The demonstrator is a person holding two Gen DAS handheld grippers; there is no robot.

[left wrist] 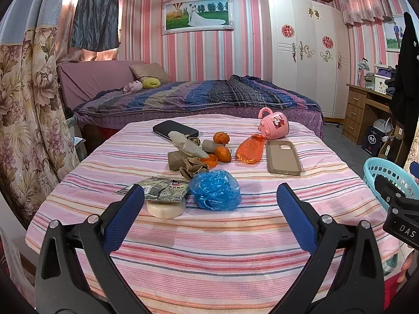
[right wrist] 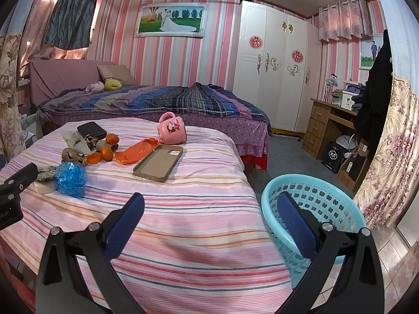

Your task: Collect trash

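Observation:
Trash lies on a striped cloth-covered table (left wrist: 209, 248): a crumpled blue plastic bag (left wrist: 215, 190) (right wrist: 71, 179), a grey snack wrapper (left wrist: 159, 190) resting on a cream round lid (left wrist: 166, 210), brown paper wads (left wrist: 193, 167), cardboard tubes (left wrist: 175, 159), orange peels (left wrist: 222, 153) and an orange plastic wrapper (left wrist: 250, 149) (right wrist: 136, 152). My left gripper (left wrist: 210, 200) is open just short of the blue bag, nothing between its fingers. My right gripper (right wrist: 210, 208) is open over the table's right edge, beside a light blue basket (right wrist: 327, 196) (left wrist: 387, 175).
A pink mug (left wrist: 275, 125) (right wrist: 171, 128) lies on its side, with a beige phone case (left wrist: 282, 157) (right wrist: 159, 162) and a black phone (left wrist: 175, 129) nearby. A bed (left wrist: 199, 96) stands behind the table. A wardrobe (left wrist: 303, 49) and wooden desk (right wrist: 322, 128) are at the right.

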